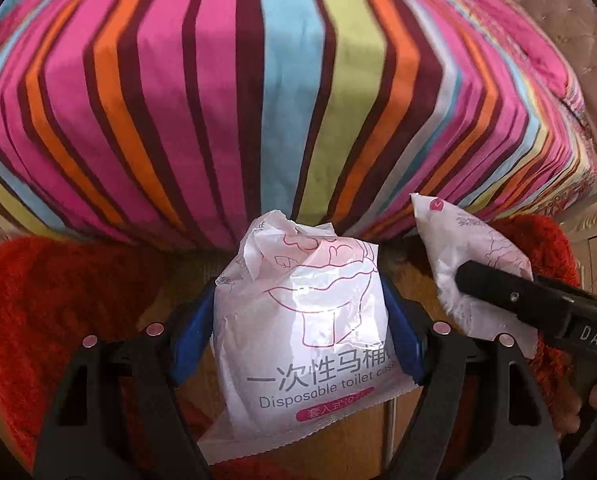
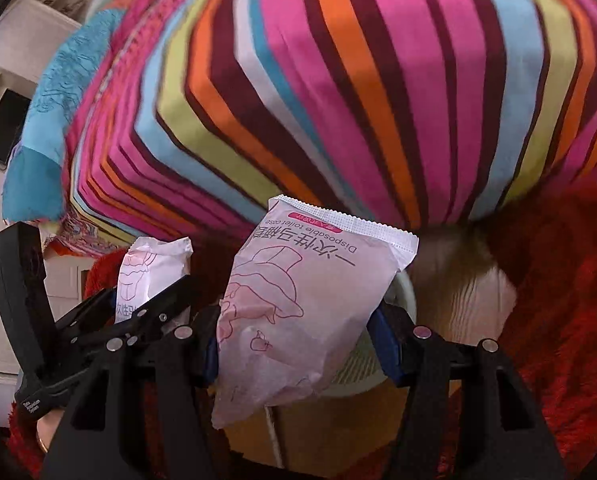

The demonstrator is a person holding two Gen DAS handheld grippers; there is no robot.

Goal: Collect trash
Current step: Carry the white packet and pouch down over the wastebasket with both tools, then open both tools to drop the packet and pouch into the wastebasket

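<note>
In the left wrist view, my left gripper point(image 1: 298, 312) is shut on a white plastic packet point(image 1: 298, 340) printed "Disposable toilet"; its blue pads press on both sides. At the right of that view, my right gripper point(image 1: 470, 280) is shut on a second white packet point(image 1: 458, 236). The right wrist view shows this second packet point(image 2: 298, 300) upside down between the right gripper's point(image 2: 298, 340) blue pads. Under it lies a pale mesh basket point(image 2: 408, 300), mostly hidden. The left gripper point(image 2: 150, 300) with its packet point(image 2: 154, 260) is at the left. Both grippers point steeply down.
A bed with a bright striped cover point(image 1: 282, 100) fills the upper part of both views. Below it lies wooden floor point(image 2: 466, 300) with a red shaggy rug point(image 1: 50, 300) on either side. White furniture point(image 2: 2, 200) stands at the far left of the right wrist view.
</note>
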